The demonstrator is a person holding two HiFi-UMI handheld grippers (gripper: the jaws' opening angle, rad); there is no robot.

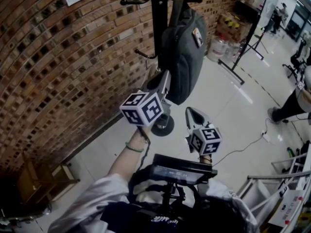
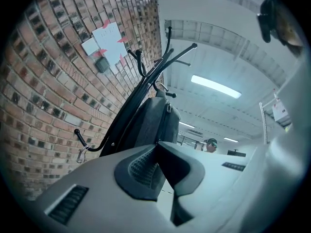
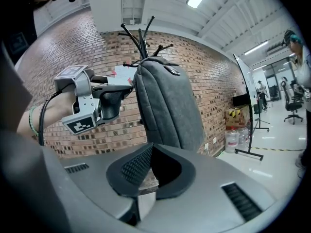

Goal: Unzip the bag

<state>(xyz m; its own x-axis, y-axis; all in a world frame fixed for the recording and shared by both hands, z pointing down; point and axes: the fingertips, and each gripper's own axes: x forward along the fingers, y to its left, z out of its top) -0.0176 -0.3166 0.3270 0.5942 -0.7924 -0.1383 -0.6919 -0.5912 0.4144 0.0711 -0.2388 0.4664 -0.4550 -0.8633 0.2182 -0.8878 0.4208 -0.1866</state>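
A grey backpack [image 1: 182, 52] hangs upright from a hook of a black coat stand [image 1: 159, 28]. Its zipper pulls [image 3: 170, 71] sit near the top. My left gripper [image 1: 166, 76] is shut with nothing between its jaws, its tips at the bag's lower left side. Whether they touch the fabric I cannot tell. In the right gripper view the left gripper [image 3: 130, 88] points at the bag [image 3: 167, 106] from the left. The left gripper view looks up along the bag [image 2: 150, 125]. My right gripper [image 1: 190, 110] hangs lower, below the bag, jaws shut and empty.
A brick wall [image 1: 58, 72] runs along the left with papers [image 2: 107, 40] pinned on it. The stand's round base [image 1: 163, 125] rests on the pale floor. Boxes and water bottles [image 1: 221, 40], a tripod stand [image 1: 248, 42], a seated person [image 1: 296, 101], a floor cable [image 1: 243, 144] and a ladder [image 1: 272, 188] lie to the right.
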